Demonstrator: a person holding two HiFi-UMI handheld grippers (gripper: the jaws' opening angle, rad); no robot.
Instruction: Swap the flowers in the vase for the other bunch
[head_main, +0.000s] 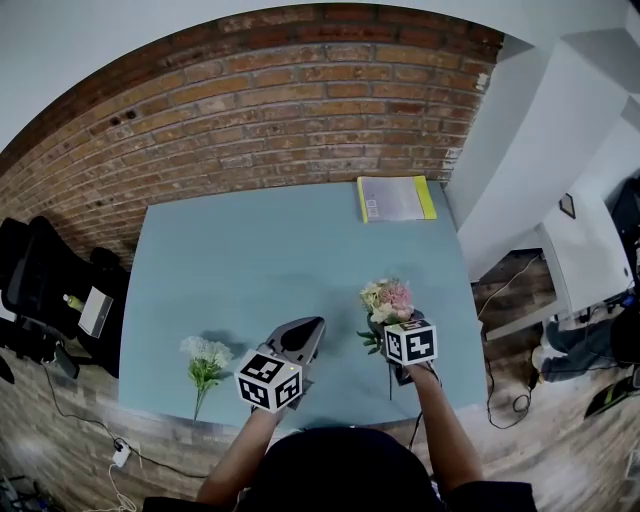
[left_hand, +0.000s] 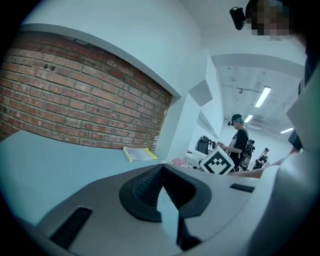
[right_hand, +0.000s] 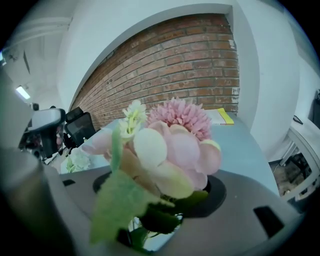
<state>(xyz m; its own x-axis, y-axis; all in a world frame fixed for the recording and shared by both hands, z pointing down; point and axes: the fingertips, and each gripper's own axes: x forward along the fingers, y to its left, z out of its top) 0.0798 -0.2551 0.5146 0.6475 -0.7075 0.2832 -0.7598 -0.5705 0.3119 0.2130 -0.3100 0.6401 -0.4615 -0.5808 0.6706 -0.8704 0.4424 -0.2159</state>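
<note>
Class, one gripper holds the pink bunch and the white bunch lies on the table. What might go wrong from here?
1. The right gripper holds the pink bunch low between its jaws, among leaves; its heads might tip or slip out.
2. The white bunch lies near the front edge of the table beside the shut left gripper; a careless sweep might knock it off.

Smooth matt table (head_main: 250, 260) (rough brick wall (head_main: 300, 100) behind).
</note>
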